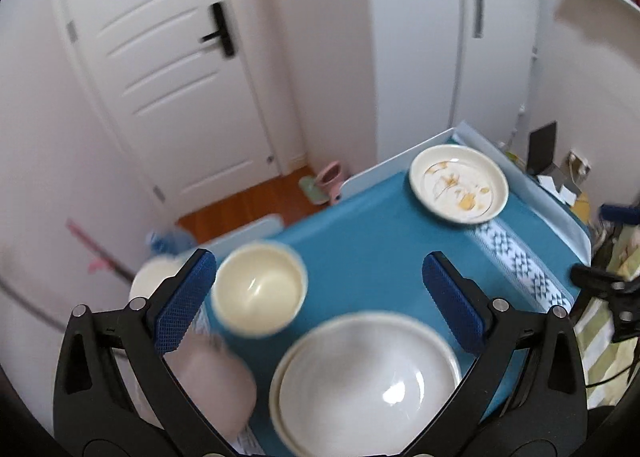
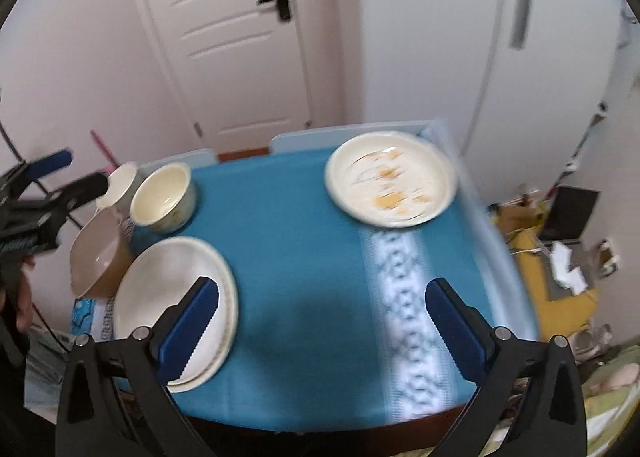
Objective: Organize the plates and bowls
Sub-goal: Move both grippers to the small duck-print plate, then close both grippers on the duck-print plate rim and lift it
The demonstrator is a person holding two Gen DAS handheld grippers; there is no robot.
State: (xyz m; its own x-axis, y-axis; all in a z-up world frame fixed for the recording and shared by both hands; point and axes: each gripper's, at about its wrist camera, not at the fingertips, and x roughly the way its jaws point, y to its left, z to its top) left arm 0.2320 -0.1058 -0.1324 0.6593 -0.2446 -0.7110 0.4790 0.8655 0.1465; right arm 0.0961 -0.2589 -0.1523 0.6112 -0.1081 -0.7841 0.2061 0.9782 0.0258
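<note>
A round table with a teal cloth (image 1: 368,257) (image 2: 296,249) holds the dishes. A stack of two white plates (image 1: 368,381) (image 2: 172,297) lies near its left edge. A cream bowl (image 1: 258,289) (image 2: 164,197) stands behind the stack. A patterned plate with yellow flowers (image 1: 460,185) (image 2: 392,177) sits at the far right. A brown bowl (image 1: 212,381) (image 2: 100,253) and a white cup (image 2: 122,181) are at the left edge. My left gripper (image 1: 316,301) is open above the stack and the cream bowl. My right gripper (image 2: 320,325) is open and empty over the cloth's middle.
A white door (image 2: 240,33) and white cupboards (image 2: 500,37) stand behind the table. Slippers (image 1: 326,183) lie on the wooden floor. Clutter with a yellow item and papers (image 2: 560,257) lies to the right of the table. The left gripper shows in the right wrist view (image 2: 60,181).
</note>
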